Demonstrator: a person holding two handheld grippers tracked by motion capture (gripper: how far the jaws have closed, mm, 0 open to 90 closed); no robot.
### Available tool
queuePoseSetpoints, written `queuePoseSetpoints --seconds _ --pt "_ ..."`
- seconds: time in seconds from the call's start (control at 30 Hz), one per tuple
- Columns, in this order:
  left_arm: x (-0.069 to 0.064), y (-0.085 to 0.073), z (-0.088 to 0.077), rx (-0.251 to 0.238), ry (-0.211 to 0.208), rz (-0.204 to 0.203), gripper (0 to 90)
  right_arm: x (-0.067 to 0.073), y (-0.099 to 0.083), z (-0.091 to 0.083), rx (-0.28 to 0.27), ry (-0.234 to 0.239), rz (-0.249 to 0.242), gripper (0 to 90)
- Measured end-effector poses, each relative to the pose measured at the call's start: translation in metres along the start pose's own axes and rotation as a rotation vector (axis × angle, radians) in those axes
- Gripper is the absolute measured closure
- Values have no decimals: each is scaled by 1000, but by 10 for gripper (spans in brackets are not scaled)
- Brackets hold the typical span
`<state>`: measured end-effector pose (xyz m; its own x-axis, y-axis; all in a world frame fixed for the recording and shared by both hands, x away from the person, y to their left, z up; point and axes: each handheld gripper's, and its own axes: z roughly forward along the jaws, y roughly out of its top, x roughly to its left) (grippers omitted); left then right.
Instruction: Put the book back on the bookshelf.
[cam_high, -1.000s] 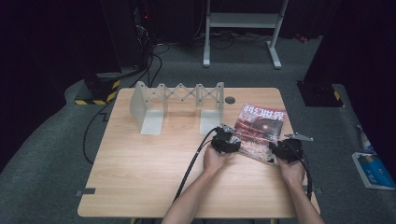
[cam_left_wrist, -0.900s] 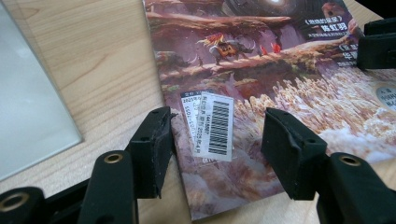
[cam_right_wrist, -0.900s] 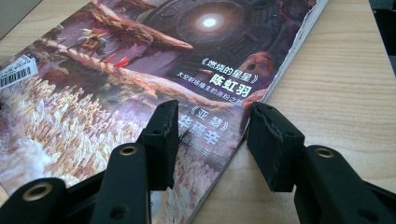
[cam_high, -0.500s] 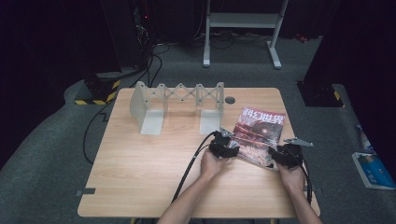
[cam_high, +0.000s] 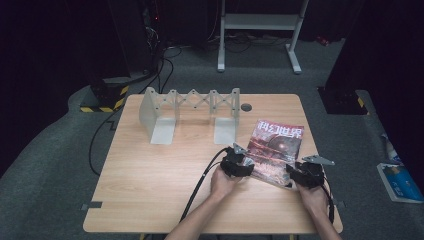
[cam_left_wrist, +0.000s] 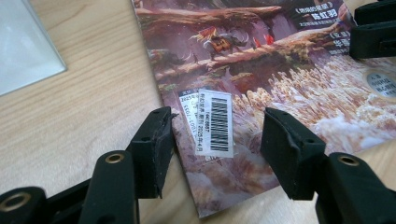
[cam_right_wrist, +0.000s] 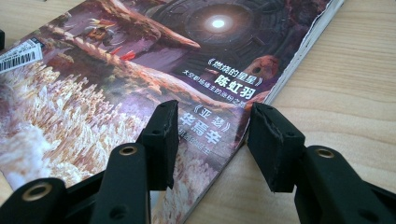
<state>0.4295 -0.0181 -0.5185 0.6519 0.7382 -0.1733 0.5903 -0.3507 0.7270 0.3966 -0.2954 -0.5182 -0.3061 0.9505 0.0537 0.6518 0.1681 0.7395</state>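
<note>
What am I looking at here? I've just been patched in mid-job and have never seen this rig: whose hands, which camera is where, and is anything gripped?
No robot arm here: a person holds a two-jaw tool in each hand. The high view looks down on a wooden table; the left gripper and right gripper sit at the near corners of a magazine lying flat. Farther back stands a grey expanding book rack.

The other two pictures come from cameras riding on the grippers, looking along their black jaws. In the left gripper view the jaws straddle the magazine's barcode label, open, with one jaw at the cover's edge. In the right gripper view the jaws stand open over the corner beside the spine. Nothing is gripped or lifted.
</note>
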Motion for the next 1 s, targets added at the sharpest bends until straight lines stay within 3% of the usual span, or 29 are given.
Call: queuePoseSetpoints --seconds 0.57,1.0 --pt "-8 -17 -16 -1 -10 14 439 11 -12 -12 -8 19 -29 532" --pt "-19 -39 -36 3 -24 32 439 22 -29 -26 -24 56 -43 531"
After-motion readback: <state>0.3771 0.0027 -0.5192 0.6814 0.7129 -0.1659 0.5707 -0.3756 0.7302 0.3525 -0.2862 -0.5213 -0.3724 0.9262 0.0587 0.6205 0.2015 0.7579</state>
